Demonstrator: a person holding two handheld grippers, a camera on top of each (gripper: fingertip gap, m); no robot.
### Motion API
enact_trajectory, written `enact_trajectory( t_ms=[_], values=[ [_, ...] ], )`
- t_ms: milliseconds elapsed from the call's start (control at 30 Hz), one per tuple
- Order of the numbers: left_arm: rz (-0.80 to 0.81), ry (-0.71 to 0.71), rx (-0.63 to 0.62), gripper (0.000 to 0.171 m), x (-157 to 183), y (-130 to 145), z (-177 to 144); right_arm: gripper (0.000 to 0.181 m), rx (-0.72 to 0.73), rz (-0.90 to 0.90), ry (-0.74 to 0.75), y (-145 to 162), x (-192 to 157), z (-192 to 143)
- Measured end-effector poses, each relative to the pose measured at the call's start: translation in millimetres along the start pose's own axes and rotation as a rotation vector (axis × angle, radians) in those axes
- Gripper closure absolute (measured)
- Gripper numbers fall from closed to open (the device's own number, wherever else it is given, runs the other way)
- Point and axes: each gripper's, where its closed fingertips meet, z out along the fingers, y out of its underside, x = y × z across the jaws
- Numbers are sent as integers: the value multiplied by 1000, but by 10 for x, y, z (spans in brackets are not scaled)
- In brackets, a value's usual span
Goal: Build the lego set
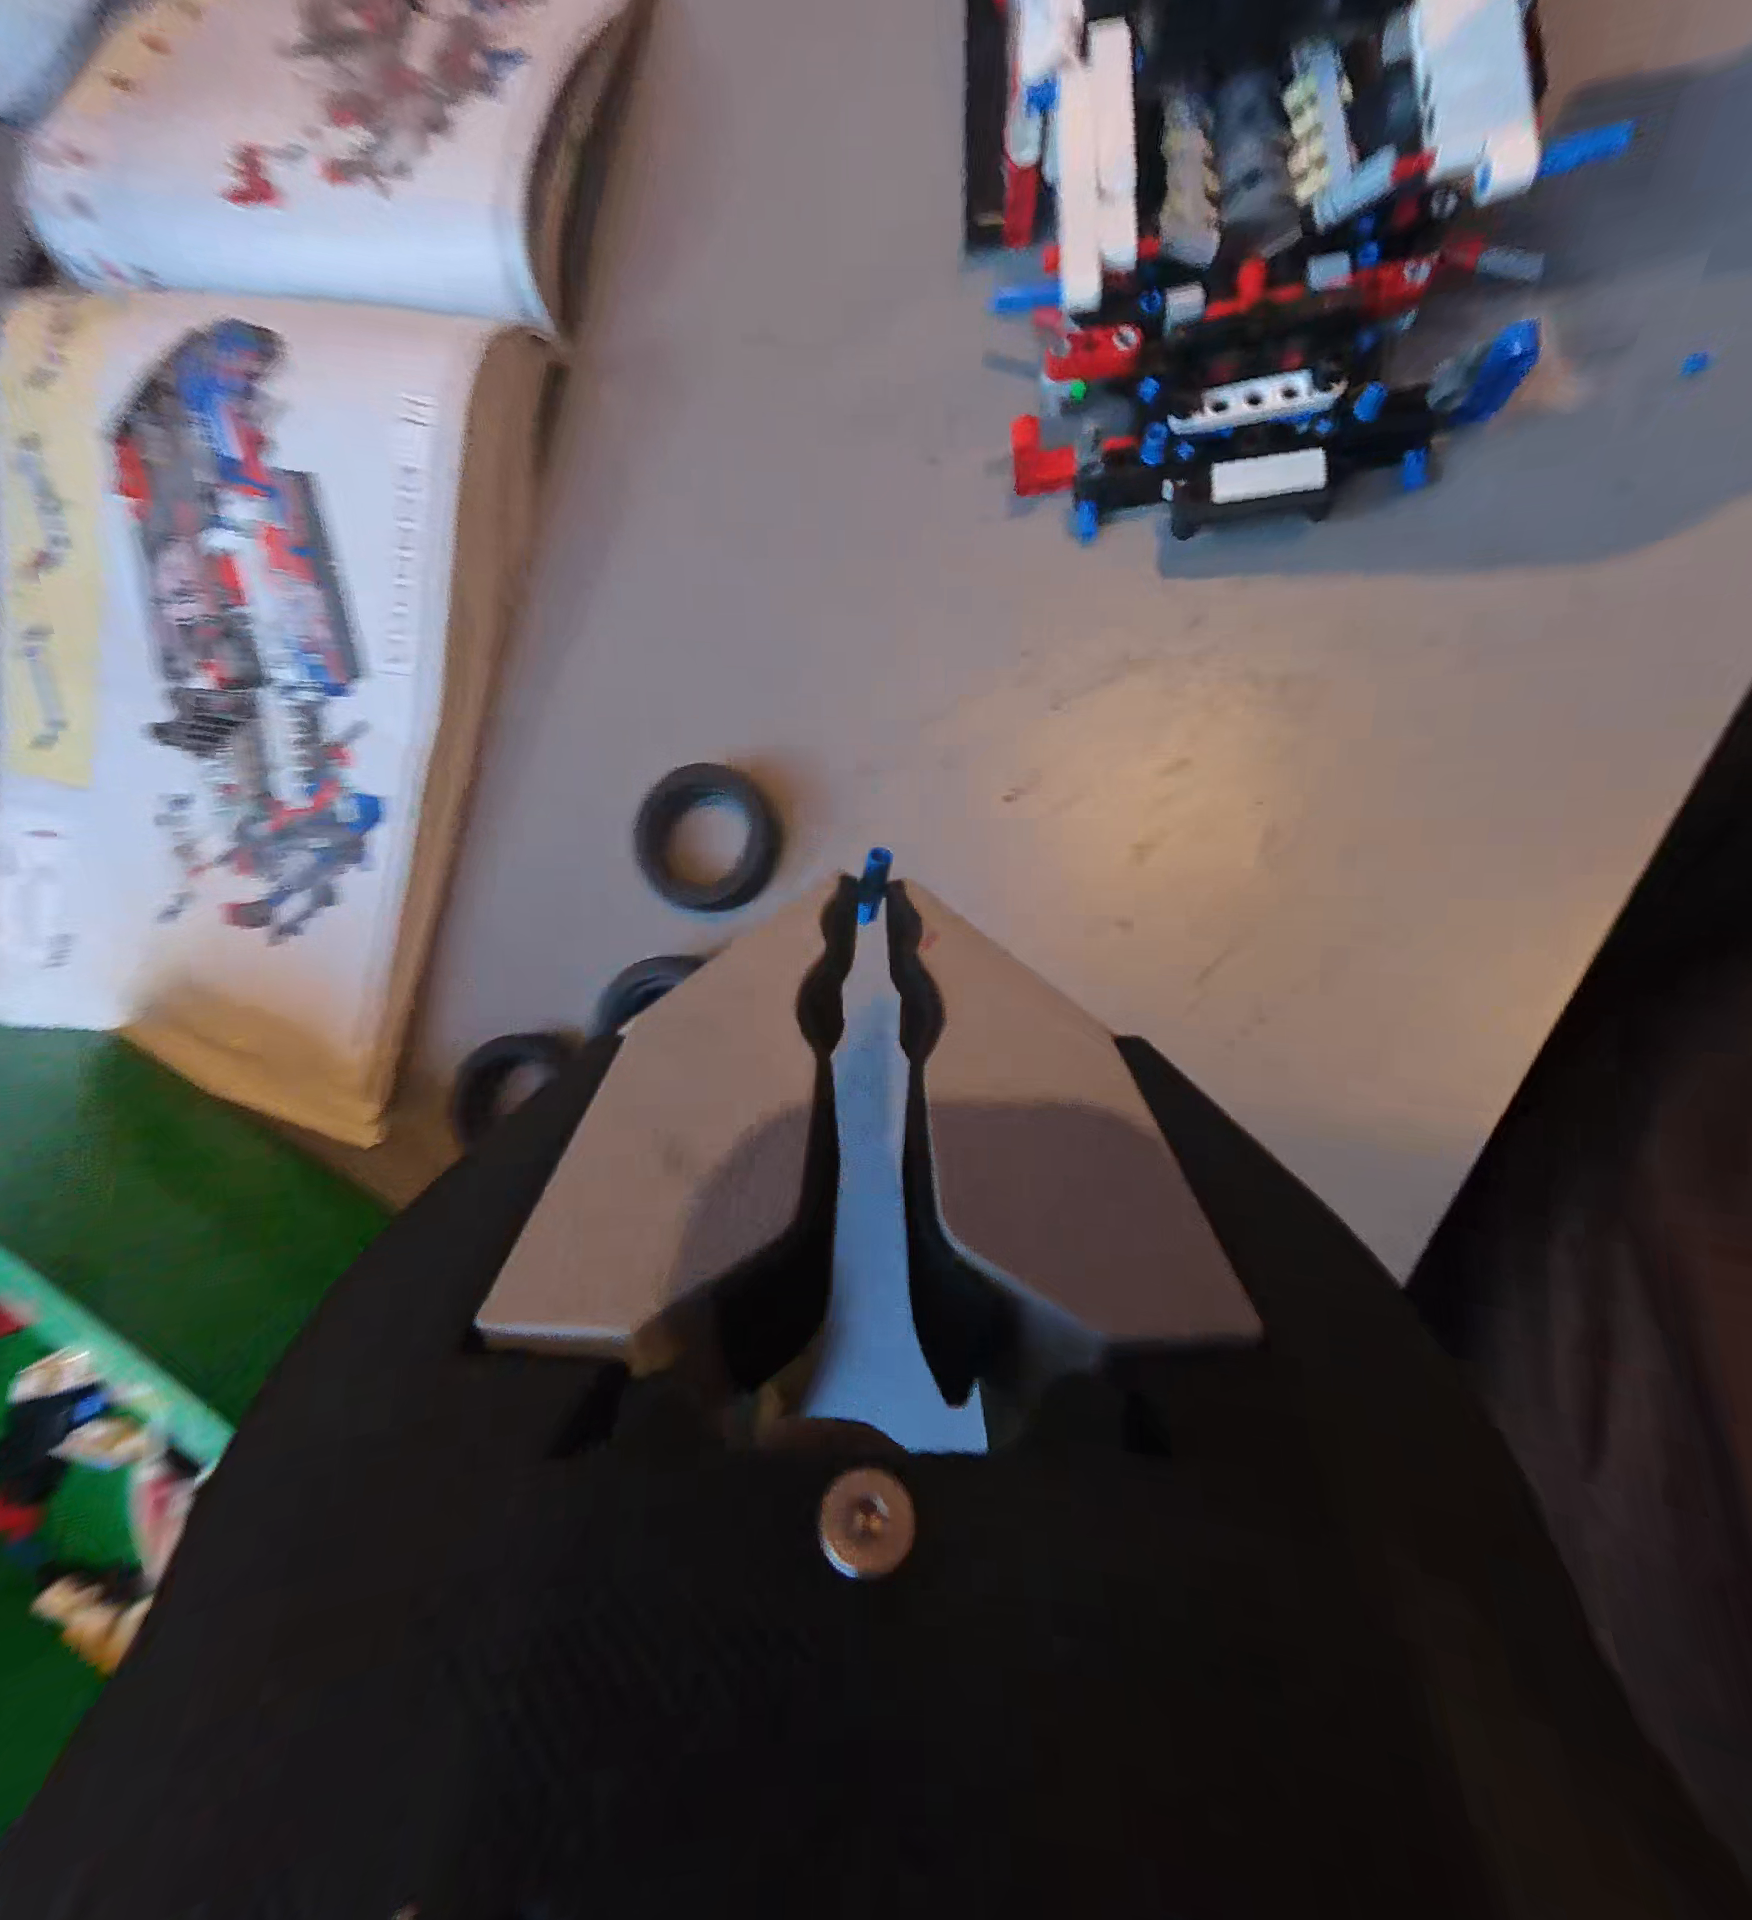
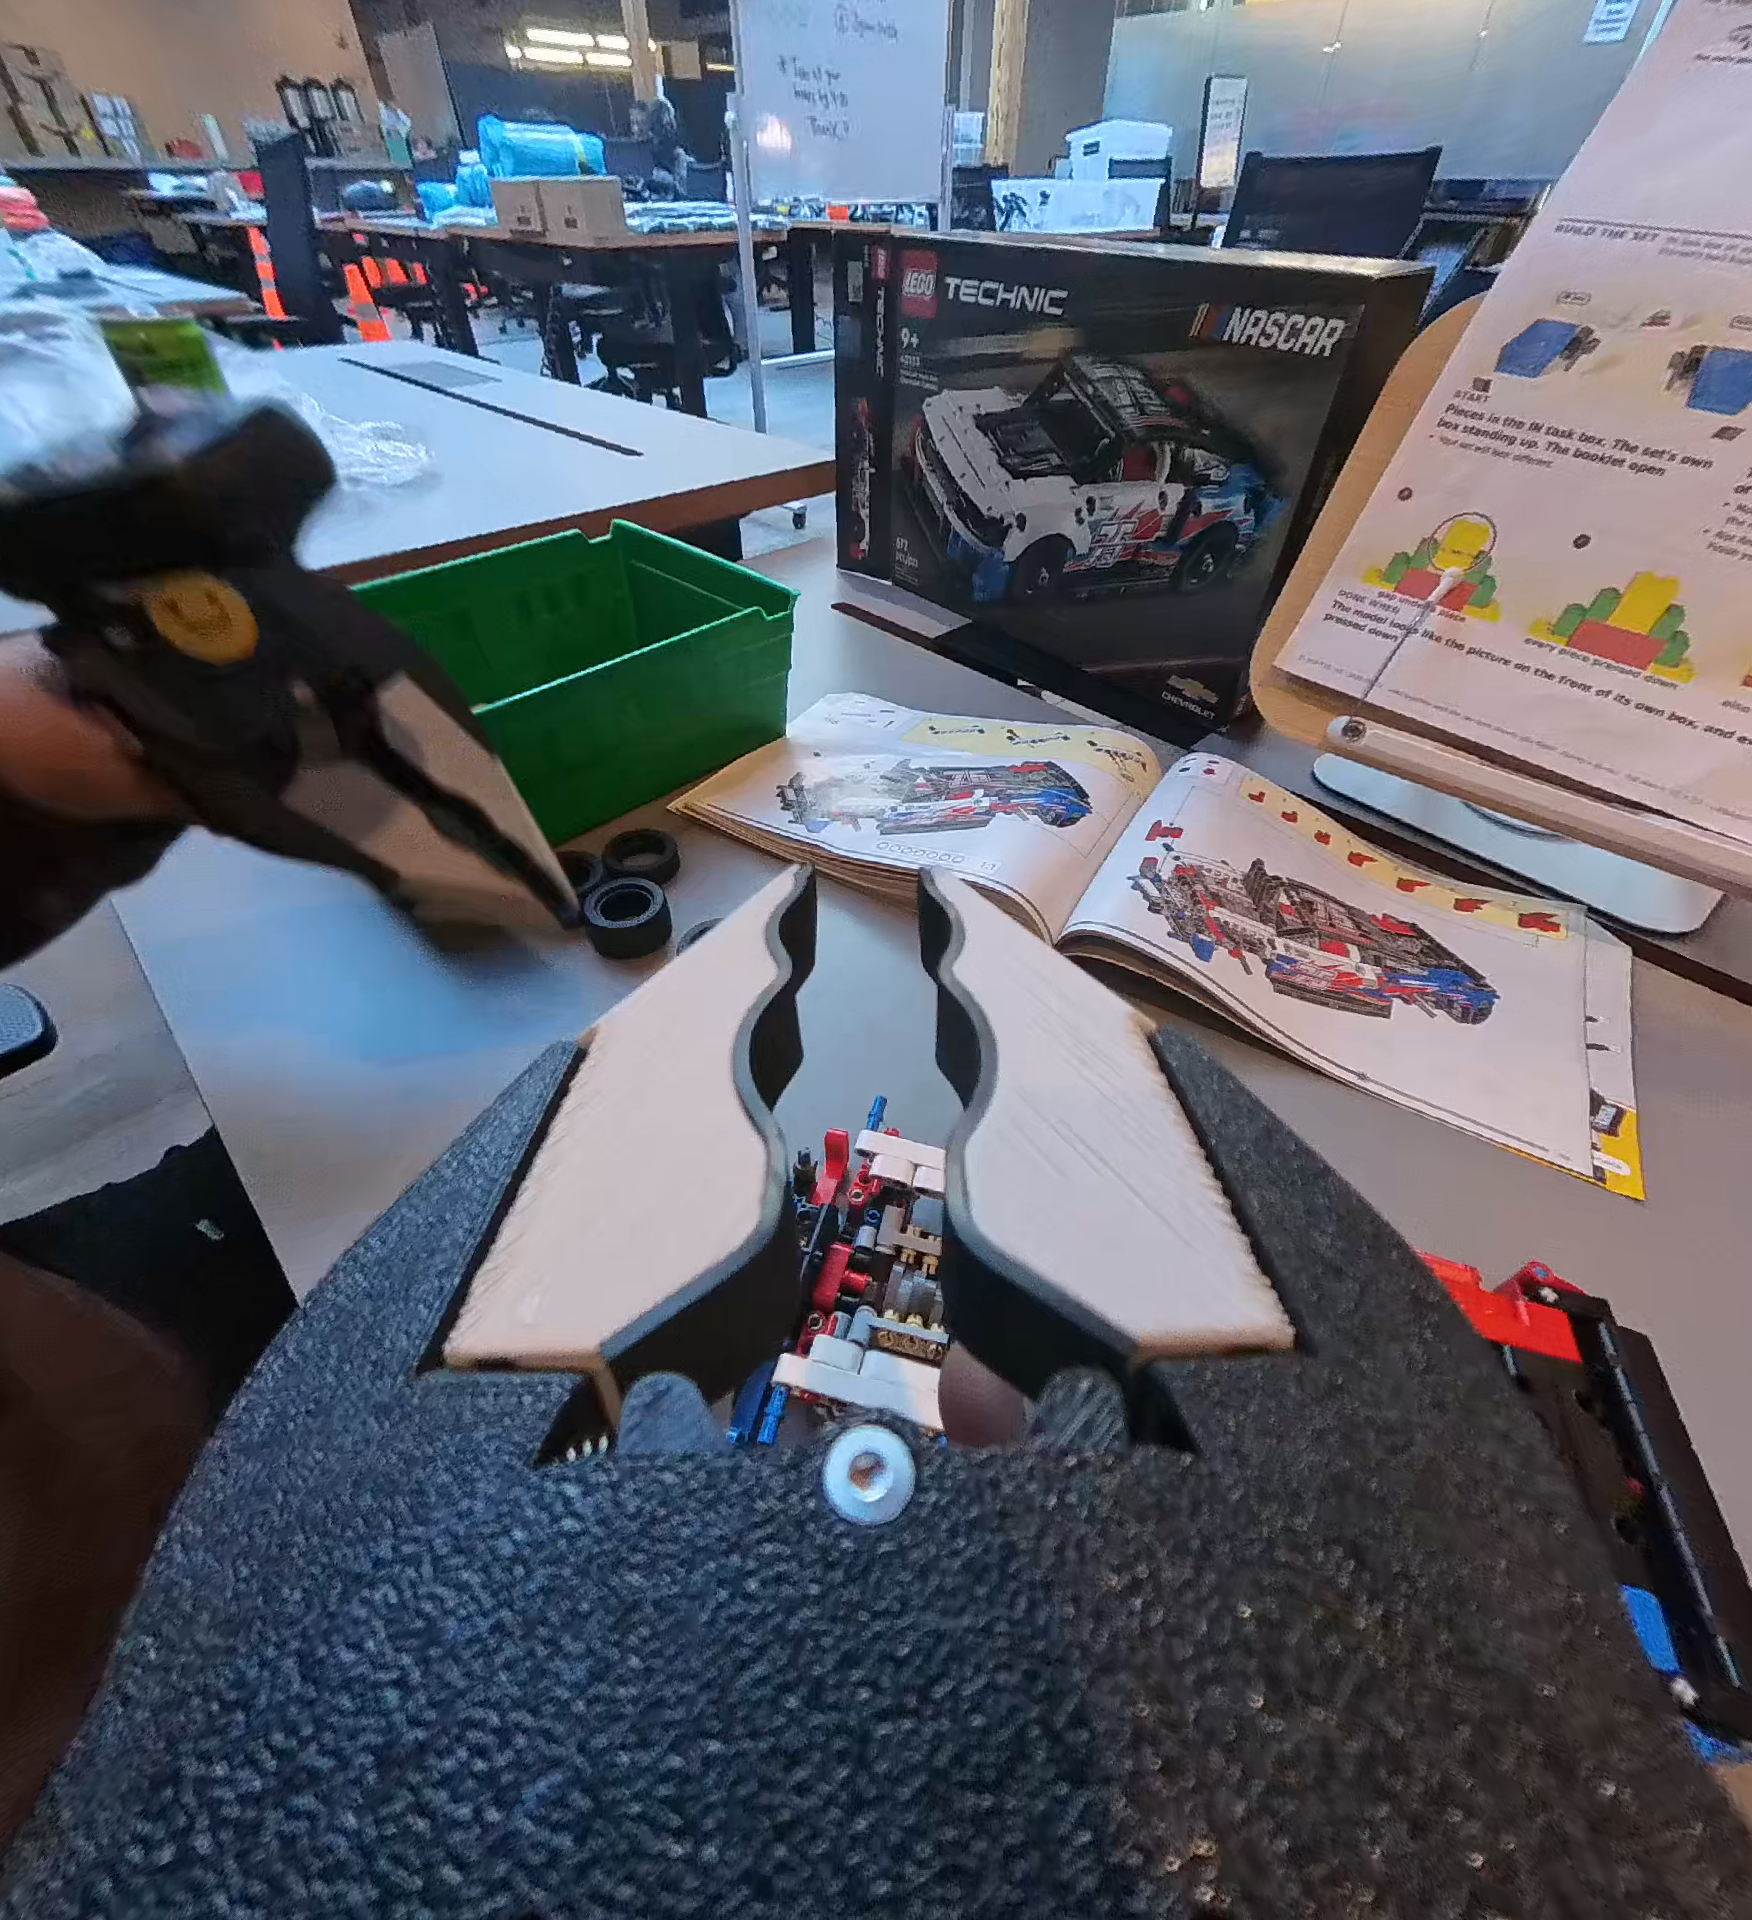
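Observation:
My left gripper (image 1: 870, 891) is shut on a small blue pin (image 1: 873, 881) that sticks out past its tips, above the grey table. The half-built car model (image 1: 1256, 281), black, red, white and blue, stands at the far right in the left wrist view. My right gripper (image 2: 867, 894) is open and empty; the model (image 2: 867, 1278) shows below, between its fingers. The left gripper (image 2: 550, 904) also shows at left in the right wrist view, held by a hand, its tips near black tyres (image 2: 628, 914).
An open instruction booklet (image 1: 228, 623) (image 2: 1163, 862) lies on the table. A green bin (image 2: 602, 665) stands behind the tyres (image 1: 708, 836). The set's box (image 2: 1111, 468) stands upright at the back. An instruction sheet on a stand (image 2: 1599, 520) is at right. A loose black and red assembly (image 2: 1620, 1475) lies at right.

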Motion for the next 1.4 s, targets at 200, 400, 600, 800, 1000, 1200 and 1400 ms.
enact_trajectory(
  t_ms=[200, 400, 600, 800, 1000, 1200, 1400],
  values=[
    [6, -113, -130, 169, -11, 336, 523, 162, -9, 1, 16, 29, 58, 44],
    [-78, -227, -61, 144, -254, 403, 618, 162, -44, 35, 23, 130, 167, 215],
    [-224, -216, 132, 122, -295, 329, 376, 162, -56, 18, 27, 120, 142, 307],
    [-284, -187, 290, 124, -99, 349, -22, 162, -52, 2, 26, 97, 60, 301],
    [-254, -236, 439, 128, 46, 530, -261, 154, -16, 31, 40, 95, 62, 273],
    [-243, -209, 636, 125, -3, 608, -425, 150, 91, 99, 39, -25, 173, 350],
    [-263, -222, 807, 134, -184, 650, -695, 149, 107, 1, 115, -258, 509, 559]
  ],
)
